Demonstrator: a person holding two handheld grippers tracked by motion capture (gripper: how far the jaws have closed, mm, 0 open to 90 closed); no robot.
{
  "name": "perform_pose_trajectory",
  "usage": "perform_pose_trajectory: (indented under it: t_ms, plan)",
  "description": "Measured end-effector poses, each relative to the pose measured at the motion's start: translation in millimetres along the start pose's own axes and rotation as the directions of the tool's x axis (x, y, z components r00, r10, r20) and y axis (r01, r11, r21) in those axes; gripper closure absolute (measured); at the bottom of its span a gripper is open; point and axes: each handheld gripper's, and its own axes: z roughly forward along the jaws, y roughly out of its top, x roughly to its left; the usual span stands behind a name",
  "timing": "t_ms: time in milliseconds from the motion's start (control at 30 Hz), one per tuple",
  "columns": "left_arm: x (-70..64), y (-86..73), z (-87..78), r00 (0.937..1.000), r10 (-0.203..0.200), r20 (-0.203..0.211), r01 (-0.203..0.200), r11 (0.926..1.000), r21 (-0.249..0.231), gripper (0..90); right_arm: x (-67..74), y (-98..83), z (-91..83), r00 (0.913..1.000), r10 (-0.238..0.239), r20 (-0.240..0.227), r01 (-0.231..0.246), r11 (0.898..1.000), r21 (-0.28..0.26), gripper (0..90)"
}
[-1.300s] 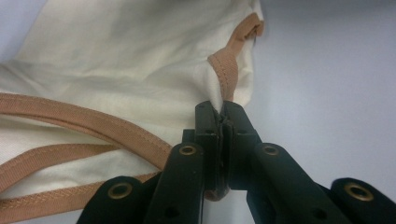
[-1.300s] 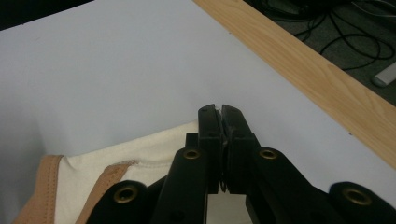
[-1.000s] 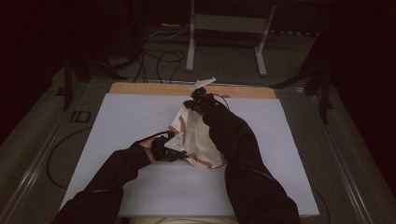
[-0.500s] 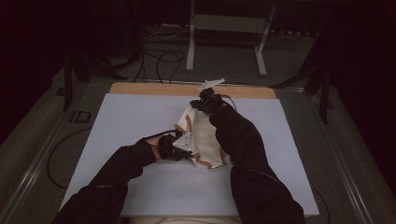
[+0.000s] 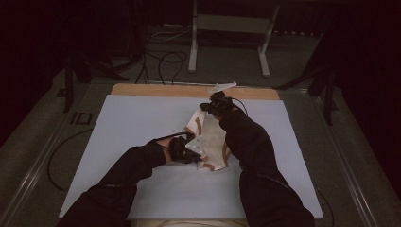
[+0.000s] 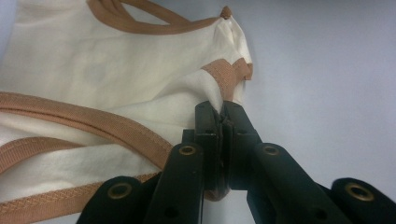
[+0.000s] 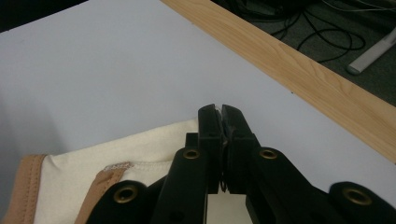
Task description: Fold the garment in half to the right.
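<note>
Nearest in the high view, at the bottom edge, we note two dark sleeves (image 5: 257, 156) coming in over the pale blue mat (image 5: 118, 123). Lower centre of that frame: the left gripper (image 5: 188, 150) sits at the near edge of the cream garment (image 5: 213, 137). In the left gripper view its jaws are clenched on a pinch of cream fabric (image 6: 140, 84) right beside the tan binding (image 6: 224, 77), and the cloth puckers up into the jaws at centre frame. We judge the pinch is taken at a trimmed corner so that the edge can be drawn taut. Farther up, at centre of the high view, the right gripper (image 5: 213, 105) is at the garment's far end, near the wooden strip (image 5: 156, 90) at the mat's top. In the right gripper view its jaws (image 7: 222, 116) are pressed together, with cream cloth running beneath them from the lower left; a sliver of white shows between the tips, so we read it as gripping the far edge. The garment thus lies stretched between the two grippers, running diagonally from lower centre to upper centre of the mat, partly folded. We judge the two opposed holds serve to spread or fold it. Beyond the table, in the upper frame, a metal stand (image 5: 229, 23) and cables (image 5: 165, 56) lie on the dark floor.
</note>
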Motion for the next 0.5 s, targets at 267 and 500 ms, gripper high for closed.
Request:
perform_pose_trajectory:
  t_ms: [267,500]
  plan:
    - [2.7,8.4,10.2,0.9997,0.008,0.022,-0.009,0.9996,0.028,86.3,-5.1,-8.5,-4.0,0.9999,0.009,0.005,-0.009,1.000,-0.006,87.7]
    - [4.9,19.3,16.6,0.9994,0.015,0.032,-0.016,0.9988,0.046,86.2,-9.9,-12.6,-6.6,0.9998,0.014,0.010,-0.014,1.000,-0.011,87.7]
